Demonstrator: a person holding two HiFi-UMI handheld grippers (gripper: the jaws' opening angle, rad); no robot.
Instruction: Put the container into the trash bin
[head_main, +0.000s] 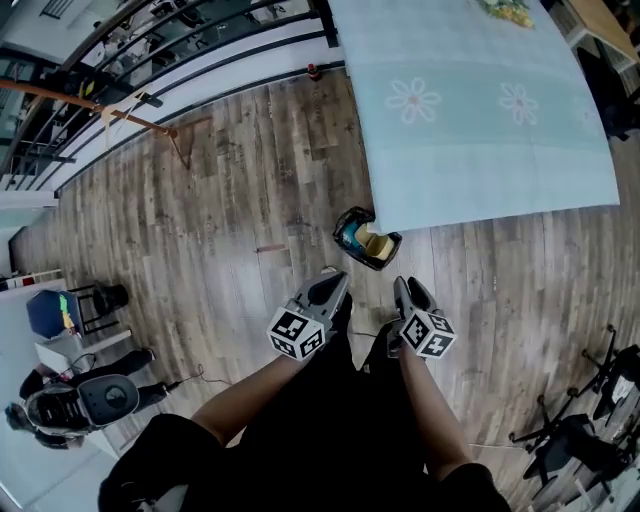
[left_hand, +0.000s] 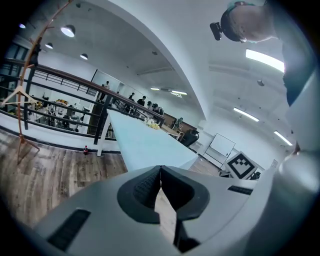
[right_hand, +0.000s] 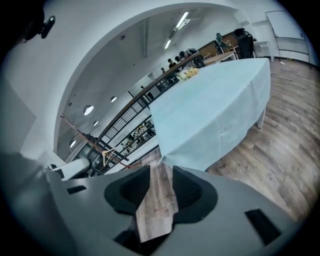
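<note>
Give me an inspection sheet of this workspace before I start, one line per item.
Surface: wood-plank floor; table under a pale blue daisy cloth.
Job's things: trash bin on the floor at the cloth's edge, something tan inside; container not identified.
Clutter: small red bottle by the table; yellow items at the table's far end.
Grippers: left hand-held gripper jaws together, empty; right hand-held gripper jaws apart, empty.
Cables: thin cable on the floor.
Surroundings: railing, wooden coat stand, tripods.
</note>
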